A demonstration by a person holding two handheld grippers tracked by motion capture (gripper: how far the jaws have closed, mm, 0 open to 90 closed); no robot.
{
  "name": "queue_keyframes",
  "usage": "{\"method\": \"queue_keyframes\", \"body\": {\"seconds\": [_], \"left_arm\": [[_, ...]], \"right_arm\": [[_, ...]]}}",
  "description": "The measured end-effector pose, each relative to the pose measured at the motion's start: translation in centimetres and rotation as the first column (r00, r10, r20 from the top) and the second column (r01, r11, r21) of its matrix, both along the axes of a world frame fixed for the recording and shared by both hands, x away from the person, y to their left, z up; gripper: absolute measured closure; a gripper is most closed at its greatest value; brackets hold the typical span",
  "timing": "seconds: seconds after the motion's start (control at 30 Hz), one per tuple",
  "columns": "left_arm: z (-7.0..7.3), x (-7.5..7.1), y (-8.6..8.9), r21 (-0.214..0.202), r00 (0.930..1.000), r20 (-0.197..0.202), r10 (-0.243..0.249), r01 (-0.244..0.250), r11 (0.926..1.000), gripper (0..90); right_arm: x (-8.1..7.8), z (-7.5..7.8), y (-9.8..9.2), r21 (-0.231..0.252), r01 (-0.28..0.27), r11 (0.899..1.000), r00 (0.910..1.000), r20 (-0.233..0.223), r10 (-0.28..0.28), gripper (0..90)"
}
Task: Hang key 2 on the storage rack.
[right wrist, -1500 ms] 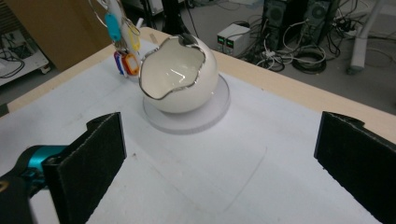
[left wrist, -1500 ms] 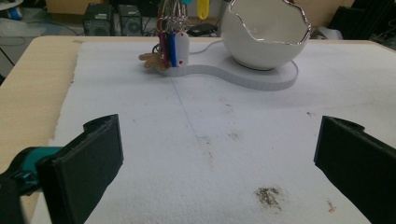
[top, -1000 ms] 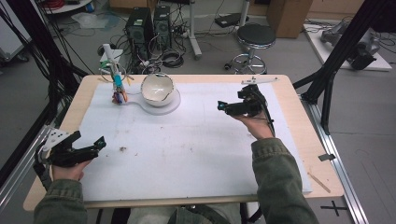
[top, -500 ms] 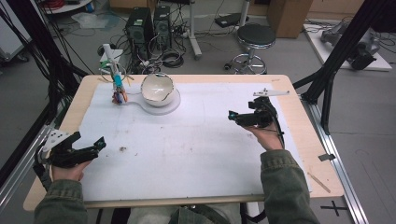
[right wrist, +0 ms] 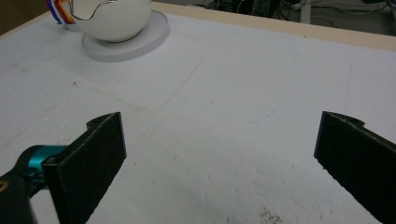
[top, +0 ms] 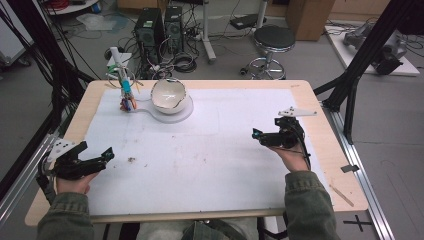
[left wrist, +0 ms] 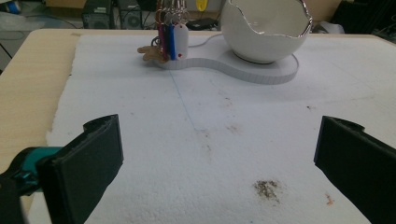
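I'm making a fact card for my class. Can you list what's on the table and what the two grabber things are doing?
Left gripper: open, holding nothing, near the table's left edge
Right gripper: open, holding nothing, over the right side
Bowl: white, egg-shaped with a jagged rim, on a white stand
Keychains: colourful bunch hanging left of the bowl
Mat: white, with small brown stains

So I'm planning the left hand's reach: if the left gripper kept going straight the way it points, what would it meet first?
Probably the white base under the egg-shaped bowl. The left gripper, jaws open, has just bare mat ahead before that, though depth is uncertain.
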State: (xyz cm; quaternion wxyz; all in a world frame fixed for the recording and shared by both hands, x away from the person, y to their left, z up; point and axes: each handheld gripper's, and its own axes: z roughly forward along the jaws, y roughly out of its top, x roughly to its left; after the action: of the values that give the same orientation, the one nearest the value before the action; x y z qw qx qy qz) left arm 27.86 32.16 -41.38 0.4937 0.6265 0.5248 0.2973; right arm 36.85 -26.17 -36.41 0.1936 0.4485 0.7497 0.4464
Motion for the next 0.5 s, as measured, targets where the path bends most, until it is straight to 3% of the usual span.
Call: {"method": "queue_keyframes", "body": {"seconds": [0.27, 0.5], "left_arm": [[0.0, 0.0, 0.0, 0.007, 1.0, -0.007, 0.001, -0.001, 1.0, 1.7], [-0.1, 0.0, -0.1, 0.011, 0.9999, -0.015, 0.007, -0.007, 0.9999, 1.7]], "right_arm": [[-1.3, -1.4, -1.4, 0.007, 0.062, 0.998, 0.9978, 0.025, -0.062, 1.1], [-2.3, -2.2, -2.6, 0.03, 0.123, 0.992, 0.9906, 0.056, -0.125, 1.1]]}}
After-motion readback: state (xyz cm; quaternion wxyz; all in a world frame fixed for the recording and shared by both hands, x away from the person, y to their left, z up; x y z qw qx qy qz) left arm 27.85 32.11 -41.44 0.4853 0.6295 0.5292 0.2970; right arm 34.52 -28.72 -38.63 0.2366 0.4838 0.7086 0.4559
